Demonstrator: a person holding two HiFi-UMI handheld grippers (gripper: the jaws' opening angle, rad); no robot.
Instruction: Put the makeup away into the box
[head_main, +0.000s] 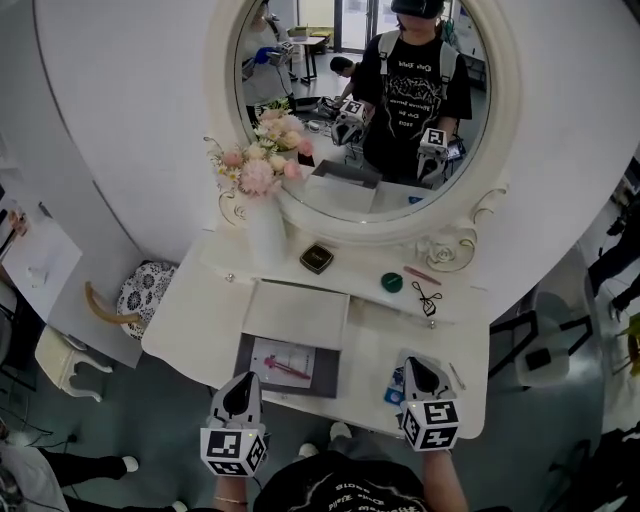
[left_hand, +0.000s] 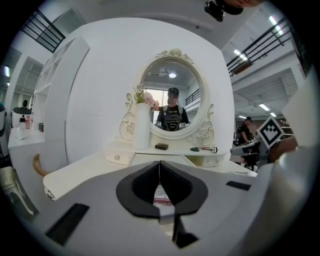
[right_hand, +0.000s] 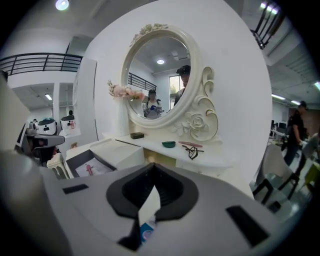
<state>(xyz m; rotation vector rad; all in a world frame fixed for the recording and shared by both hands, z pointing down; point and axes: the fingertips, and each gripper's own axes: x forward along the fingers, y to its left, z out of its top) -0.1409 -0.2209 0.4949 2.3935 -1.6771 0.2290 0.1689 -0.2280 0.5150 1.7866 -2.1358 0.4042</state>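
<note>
The open box (head_main: 322, 372) is dark inside and lies on the white vanity, with a pink item (head_main: 285, 368) on a white card in it; its white lid (head_main: 297, 312) lies just behind. My right gripper (head_main: 415, 364) is to the box's right, shut on a thin white packet (right_hand: 149, 206) with a blue end (head_main: 393, 393). My left gripper (head_main: 244, 380) hovers at the box's front left corner, jaws shut and empty (left_hand: 159, 167). On the raised shelf lie a dark compact (head_main: 316, 258), a green round case (head_main: 391, 282), a pink pencil (head_main: 422, 275) and an eyelash curler (head_main: 427, 298).
A white vase of pink flowers (head_main: 262, 170) stands at the shelf's left, before the oval mirror (head_main: 365, 90). A thin stick (head_main: 456, 376) lies on the table right of my right gripper. A patterned stool (head_main: 143, 292) sits left of the vanity.
</note>
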